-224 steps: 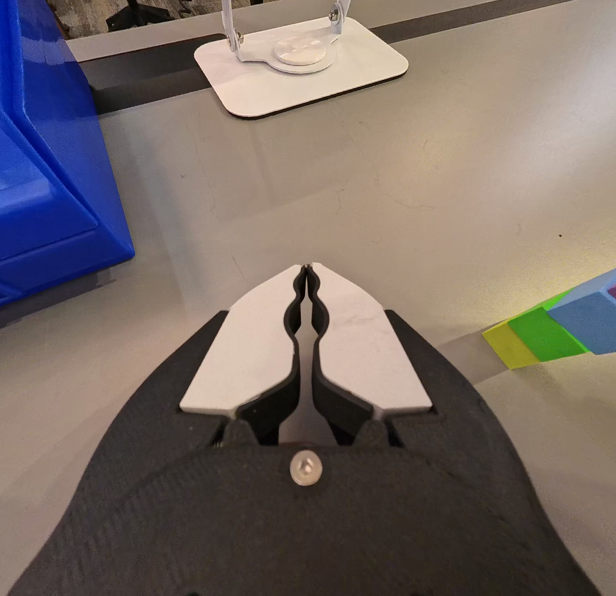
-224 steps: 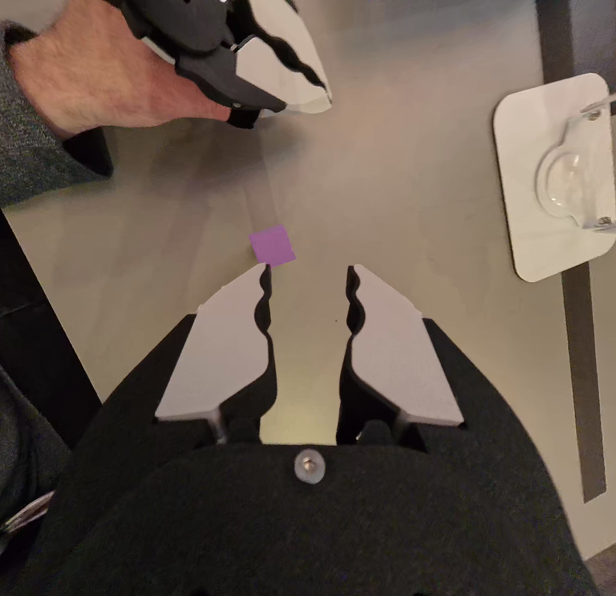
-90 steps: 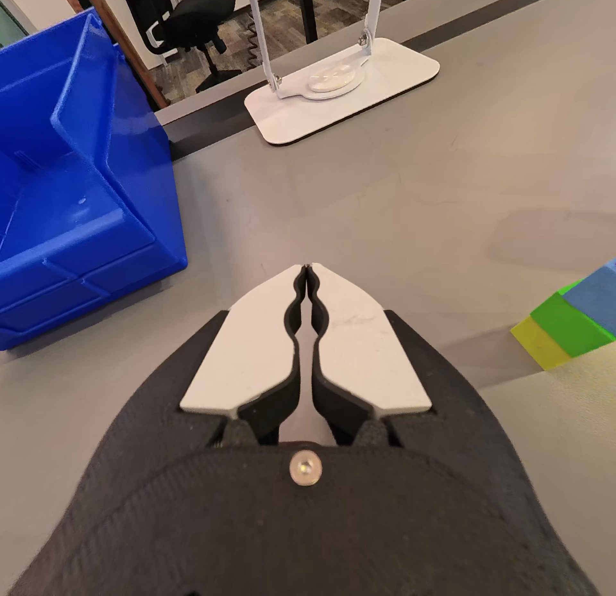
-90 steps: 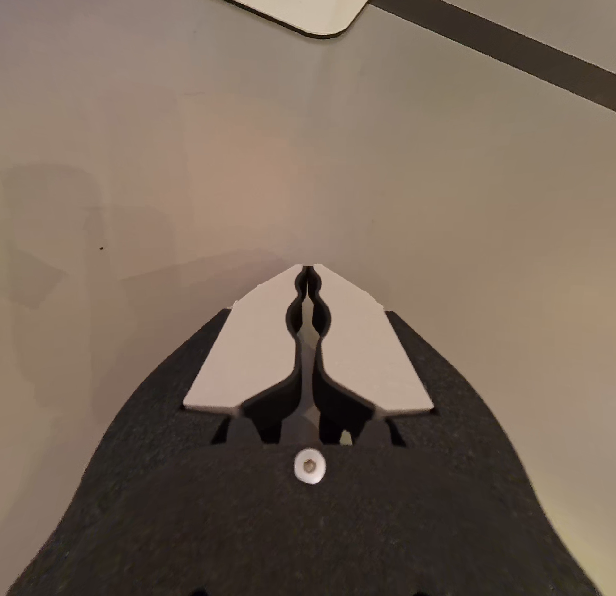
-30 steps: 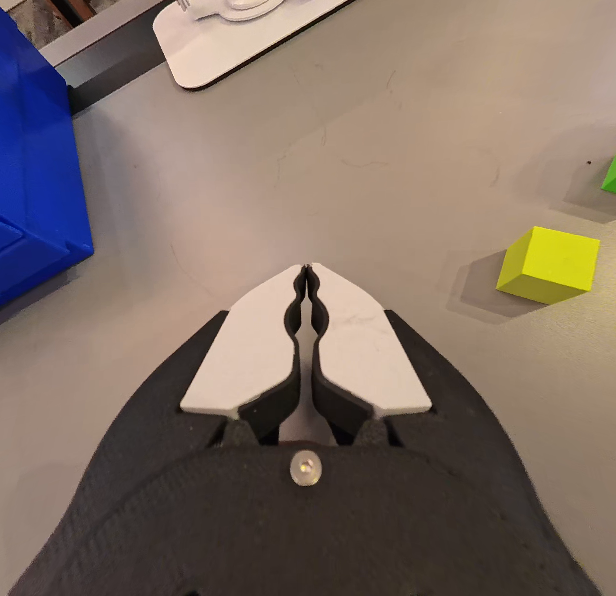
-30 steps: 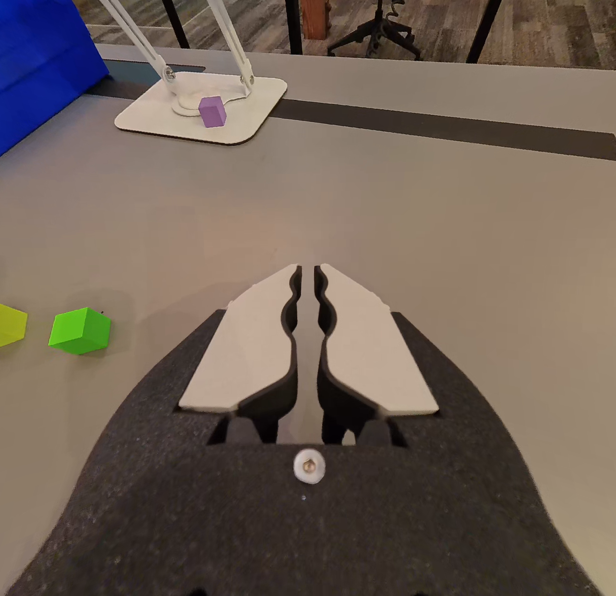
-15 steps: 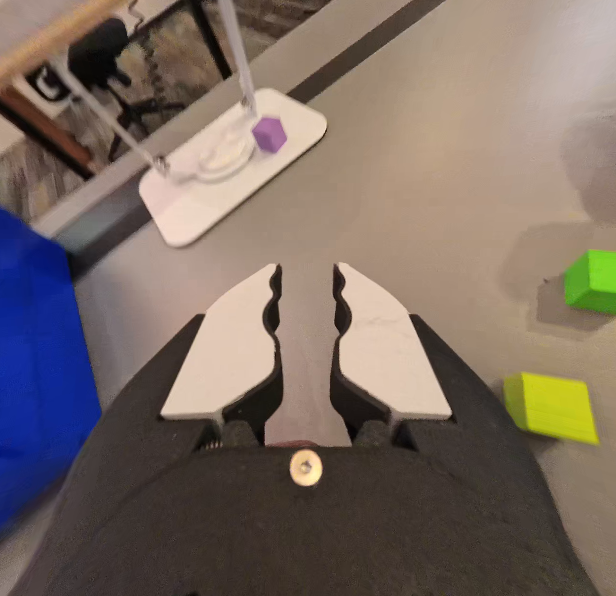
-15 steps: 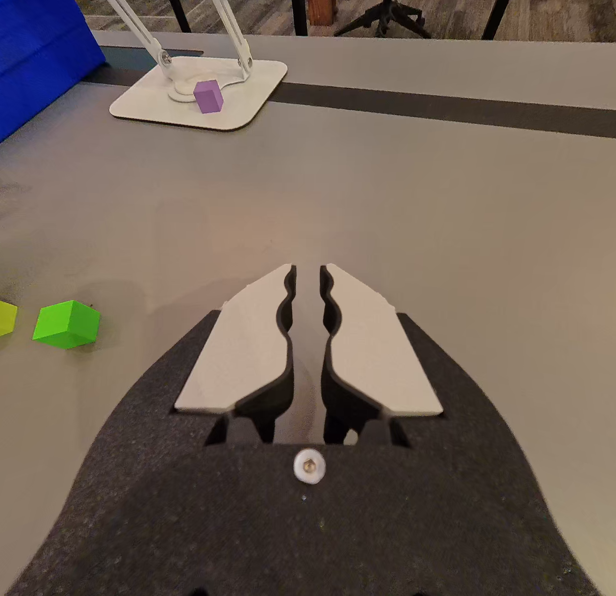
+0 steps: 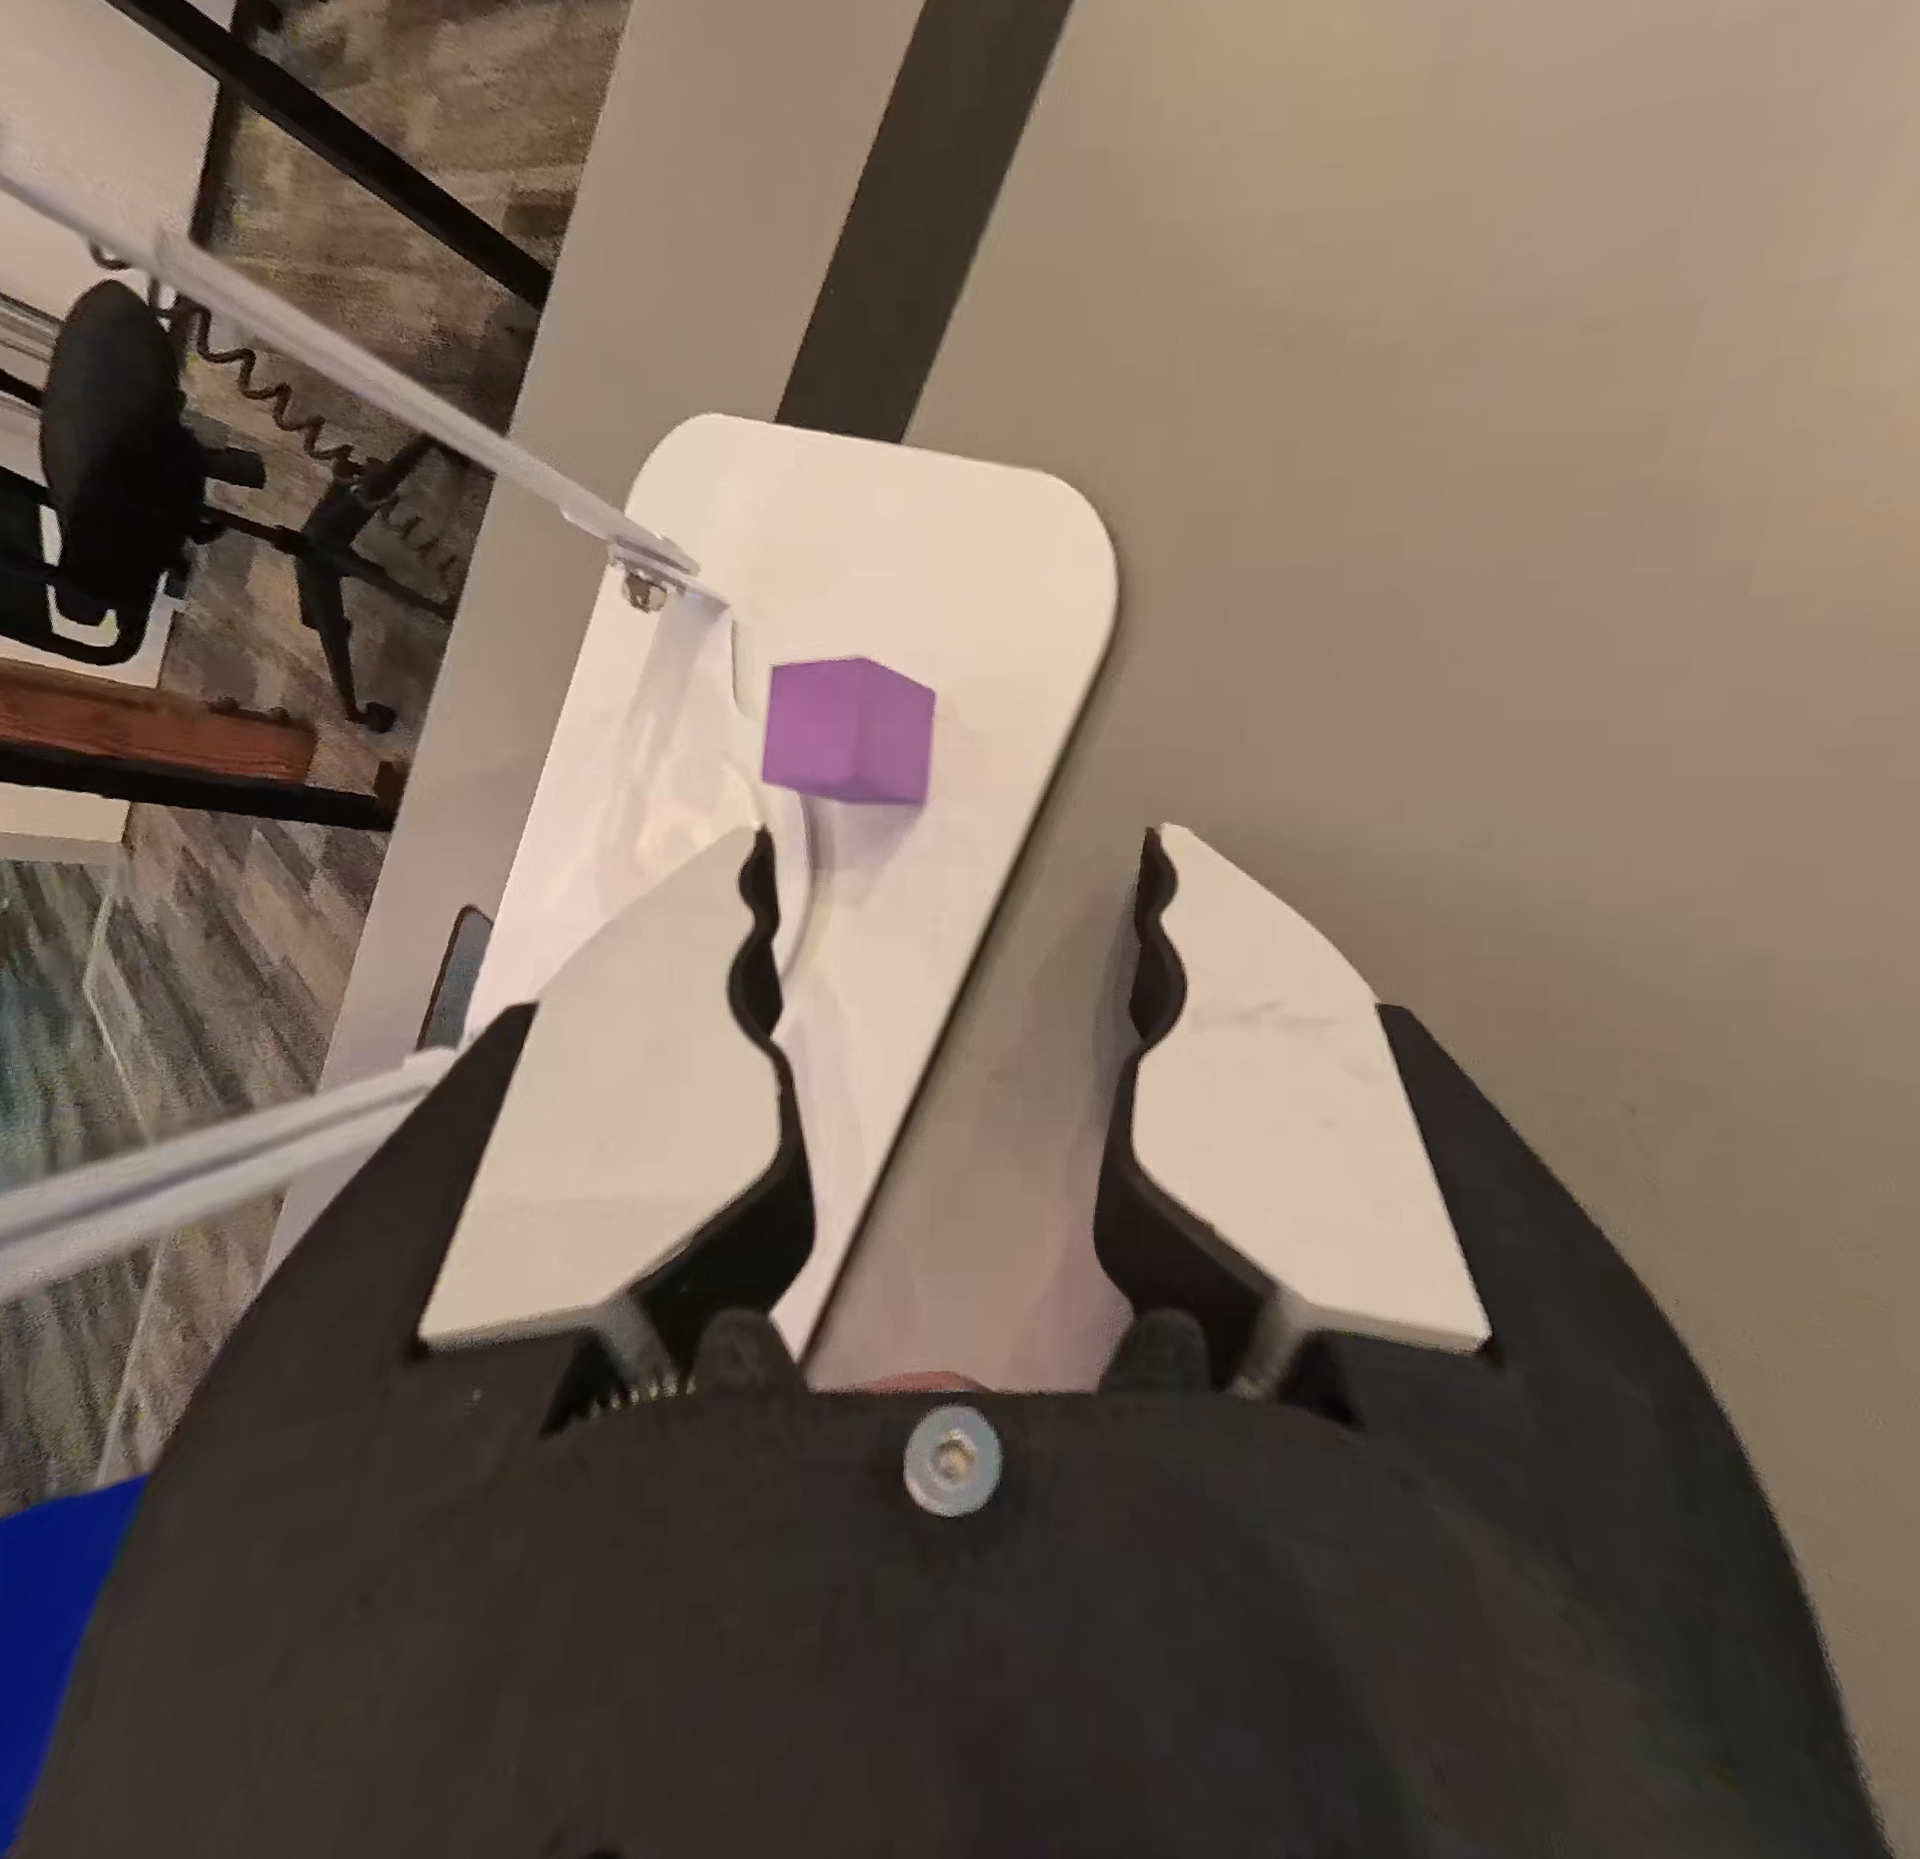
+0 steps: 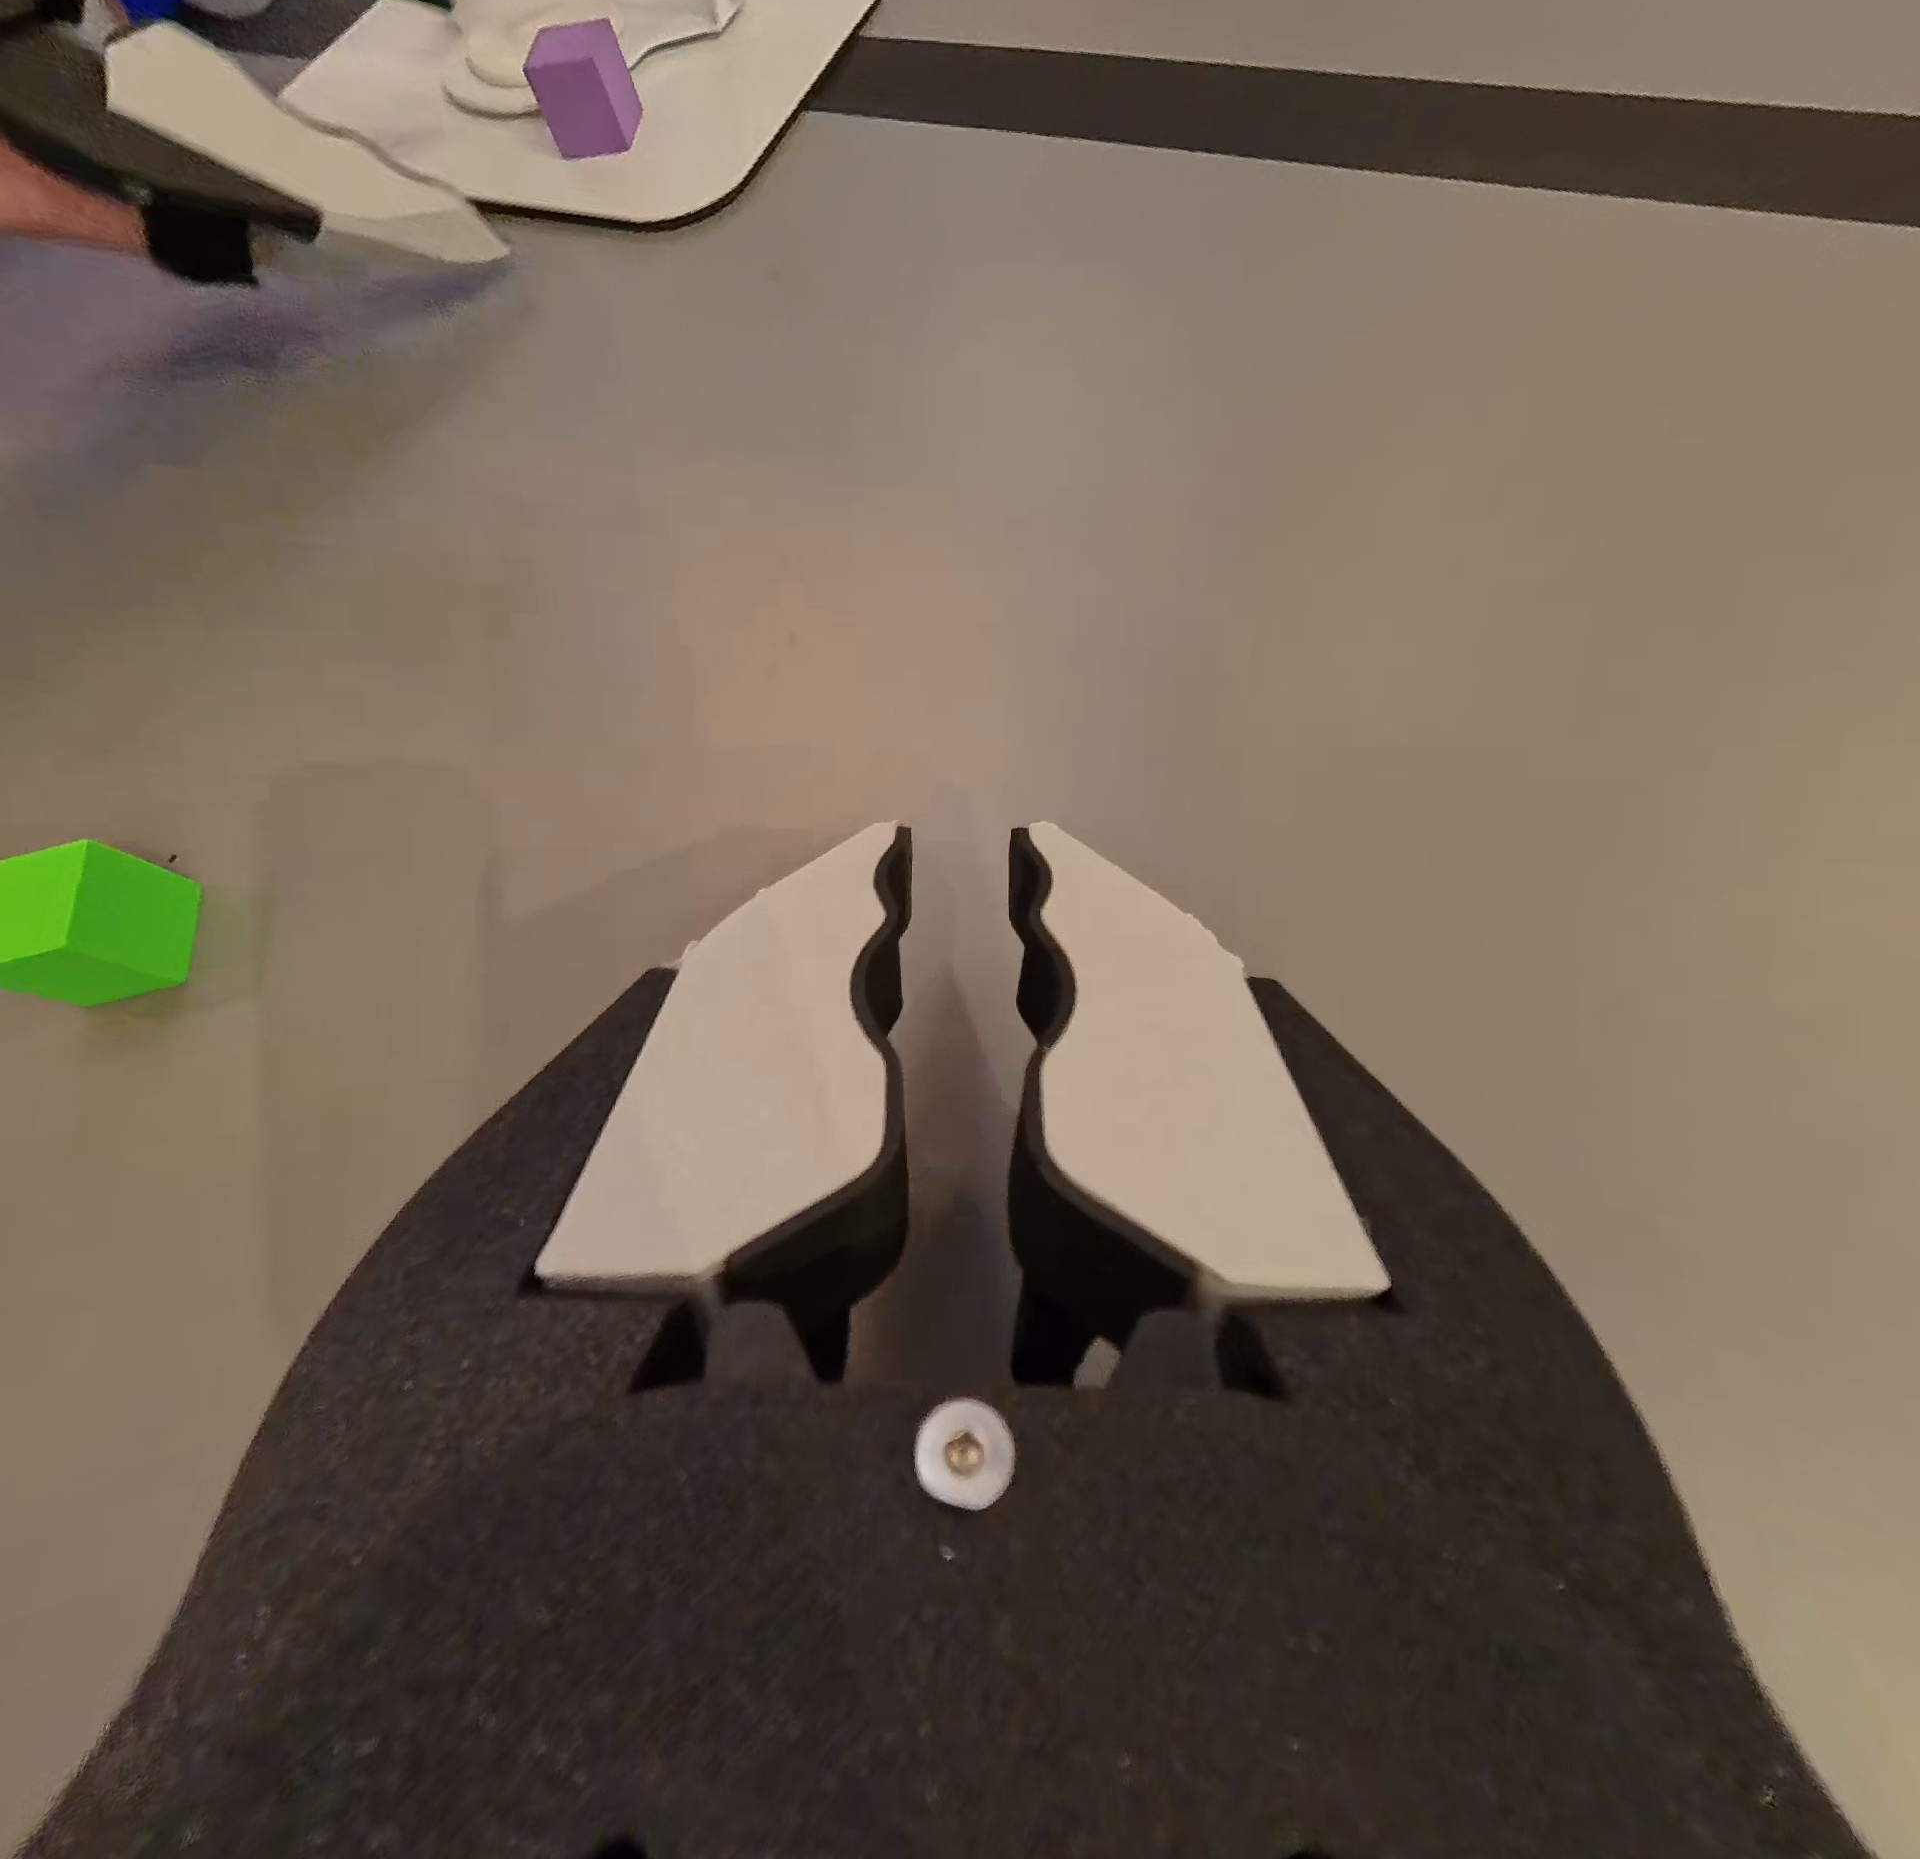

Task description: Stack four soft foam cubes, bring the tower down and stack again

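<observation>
On far left of tabletop [image 10: 1351,562], purple cube [image 9: 847,731] sits on white lamp base [image 9: 935,562]. Left gripper [image 9: 951,843] spread wide w/ nothing in it, just short of cube. Right gripper [image 10: 958,833] slightly parted, bare, over mid-tabletop. Green cube [image 10: 99,921] near left.

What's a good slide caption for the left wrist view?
Open left gripper approaching a purple cube resting on a white lamp base.
</observation>
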The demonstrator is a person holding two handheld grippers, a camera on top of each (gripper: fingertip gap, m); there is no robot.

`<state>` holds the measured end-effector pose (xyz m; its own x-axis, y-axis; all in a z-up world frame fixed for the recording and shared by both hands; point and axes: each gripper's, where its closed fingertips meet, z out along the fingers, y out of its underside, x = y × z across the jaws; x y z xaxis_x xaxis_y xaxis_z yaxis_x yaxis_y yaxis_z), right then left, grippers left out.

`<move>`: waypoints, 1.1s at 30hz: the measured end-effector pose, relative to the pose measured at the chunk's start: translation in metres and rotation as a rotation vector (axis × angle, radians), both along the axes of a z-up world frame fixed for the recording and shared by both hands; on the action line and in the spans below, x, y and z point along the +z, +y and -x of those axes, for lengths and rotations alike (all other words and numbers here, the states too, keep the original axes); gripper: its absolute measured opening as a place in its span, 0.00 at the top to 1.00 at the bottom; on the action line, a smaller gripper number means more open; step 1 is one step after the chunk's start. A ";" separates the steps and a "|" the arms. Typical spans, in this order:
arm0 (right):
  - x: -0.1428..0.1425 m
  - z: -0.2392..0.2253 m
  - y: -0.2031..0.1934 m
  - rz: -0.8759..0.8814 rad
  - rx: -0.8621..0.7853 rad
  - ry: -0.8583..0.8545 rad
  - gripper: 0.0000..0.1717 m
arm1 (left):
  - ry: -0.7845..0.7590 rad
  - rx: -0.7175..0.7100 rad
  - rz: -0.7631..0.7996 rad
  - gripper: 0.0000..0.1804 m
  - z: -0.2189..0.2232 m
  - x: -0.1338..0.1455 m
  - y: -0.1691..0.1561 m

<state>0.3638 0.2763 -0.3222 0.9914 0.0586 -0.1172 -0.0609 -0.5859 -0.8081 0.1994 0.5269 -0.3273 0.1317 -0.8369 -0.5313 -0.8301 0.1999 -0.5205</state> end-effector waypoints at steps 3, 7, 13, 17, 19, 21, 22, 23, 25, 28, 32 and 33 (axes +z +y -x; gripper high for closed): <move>-0.005 0.004 0.000 0.031 0.022 -0.011 0.90 | -0.033 0.029 0.072 0.64 -0.011 -0.001 0.017; -0.010 0.007 0.000 0.059 0.040 -0.022 0.90 | -0.050 0.027 0.139 0.67 -0.019 -0.006 0.031; -0.011 0.008 0.000 0.071 0.053 -0.018 0.90 | -0.076 0.038 0.168 0.82 -0.024 -0.011 0.037; -0.012 0.009 0.000 0.075 0.056 -0.024 0.90 | -0.083 0.017 0.140 0.82 -0.020 -0.006 0.026; -0.012 0.010 0.000 0.074 0.060 -0.028 0.90 | -0.105 0.024 0.124 0.83 -0.014 0.009 0.012; -0.012 0.010 0.000 0.072 0.062 -0.032 0.90 | -0.188 -0.014 0.142 0.83 -0.008 0.035 -0.019; -0.012 0.010 0.000 0.073 0.063 -0.033 0.90 | -0.211 -0.027 0.140 0.83 -0.001 0.047 -0.035; -0.012 0.010 0.000 0.075 0.065 -0.033 0.90 | -0.227 -0.034 0.137 0.83 0.009 0.057 -0.052; -0.012 0.011 0.000 0.077 0.070 -0.037 0.90 | -0.242 -0.075 0.131 0.83 0.031 0.071 -0.087; -0.013 0.013 -0.001 0.079 0.080 -0.045 0.90 | -0.252 -0.119 0.191 0.83 0.066 0.074 -0.140; -0.015 0.015 -0.001 0.092 0.091 -0.064 0.90 | -0.307 -0.022 0.288 0.83 0.105 0.062 -0.192; -0.016 0.016 -0.001 0.099 0.093 -0.068 0.90 | -0.322 0.019 0.316 0.83 0.111 0.057 -0.203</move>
<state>0.3483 0.2749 -0.3384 0.9881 0.1418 -0.0596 0.0501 -0.6633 -0.7467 0.0881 0.3243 -0.2701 0.2653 -0.9473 -0.1793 -0.6180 -0.0244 -0.7858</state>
